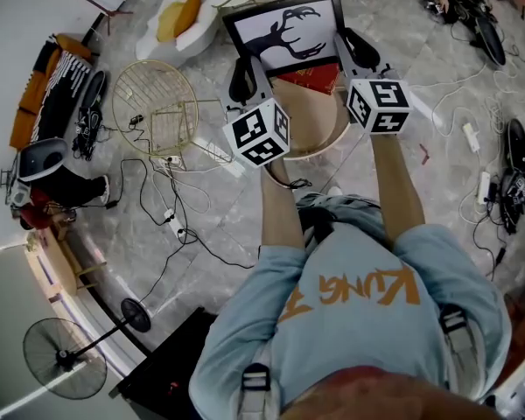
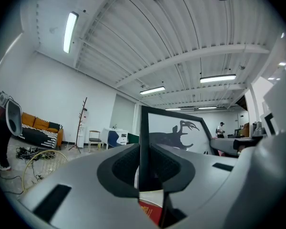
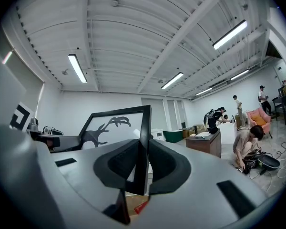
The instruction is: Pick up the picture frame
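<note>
The picture frame [image 1: 284, 31] has a black rim and a white sheet with a black deer silhouette. It hangs in the air, upright and level, above a round wooden table [image 1: 319, 134]. My left gripper [image 1: 242, 79] is shut on its left rim, and my right gripper [image 1: 357, 49] is shut on its right rim. In the left gripper view the frame's edge [image 2: 144, 149] stands pinched between the dark pads. In the right gripper view the opposite edge [image 3: 143, 149] is clamped the same way. A red item [image 1: 311, 79] lies on the table under the frame.
A gold wire side table [image 1: 156, 105] stands to the left, with a white chair holding a yellow cushion [image 1: 179, 16] behind it. Cables and power strips [image 1: 171, 221] trail over the floor. A fan [image 1: 66, 353] stands at lower left. People [image 3: 245, 144] work at the room's far side.
</note>
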The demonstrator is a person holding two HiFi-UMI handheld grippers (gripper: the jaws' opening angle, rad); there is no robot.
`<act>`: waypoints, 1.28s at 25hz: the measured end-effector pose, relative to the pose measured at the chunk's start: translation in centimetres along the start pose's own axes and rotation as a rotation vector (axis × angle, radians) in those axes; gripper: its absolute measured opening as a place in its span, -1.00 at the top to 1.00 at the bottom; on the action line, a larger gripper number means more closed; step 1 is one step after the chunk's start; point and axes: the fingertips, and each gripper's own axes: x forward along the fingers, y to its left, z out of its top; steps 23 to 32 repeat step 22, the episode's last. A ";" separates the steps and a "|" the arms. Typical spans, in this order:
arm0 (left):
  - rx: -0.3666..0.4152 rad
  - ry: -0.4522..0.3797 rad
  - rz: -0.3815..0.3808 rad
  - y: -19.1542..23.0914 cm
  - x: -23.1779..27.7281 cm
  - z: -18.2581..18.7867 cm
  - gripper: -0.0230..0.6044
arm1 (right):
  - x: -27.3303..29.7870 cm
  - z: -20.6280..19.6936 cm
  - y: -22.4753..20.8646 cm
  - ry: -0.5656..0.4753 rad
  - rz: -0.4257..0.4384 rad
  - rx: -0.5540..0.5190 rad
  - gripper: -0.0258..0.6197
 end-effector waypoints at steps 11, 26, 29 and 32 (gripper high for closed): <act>0.006 -0.003 -0.008 -0.2 0.1 -0.4 0.67 | 0.1 0.0 -0.3 -0.004 0.009 -0.010 0.72; 0.014 0.012 -0.011 0.0 0.8 -1.0 0.67 | 0.9 -0.5 -0.5 0.011 0.019 -0.016 0.72; 0.014 0.012 -0.011 0.0 0.8 -1.0 0.67 | 0.9 -0.5 -0.5 0.011 0.019 -0.016 0.72; 0.014 0.012 -0.011 0.0 0.8 -1.0 0.67 | 0.9 -0.5 -0.5 0.011 0.019 -0.016 0.72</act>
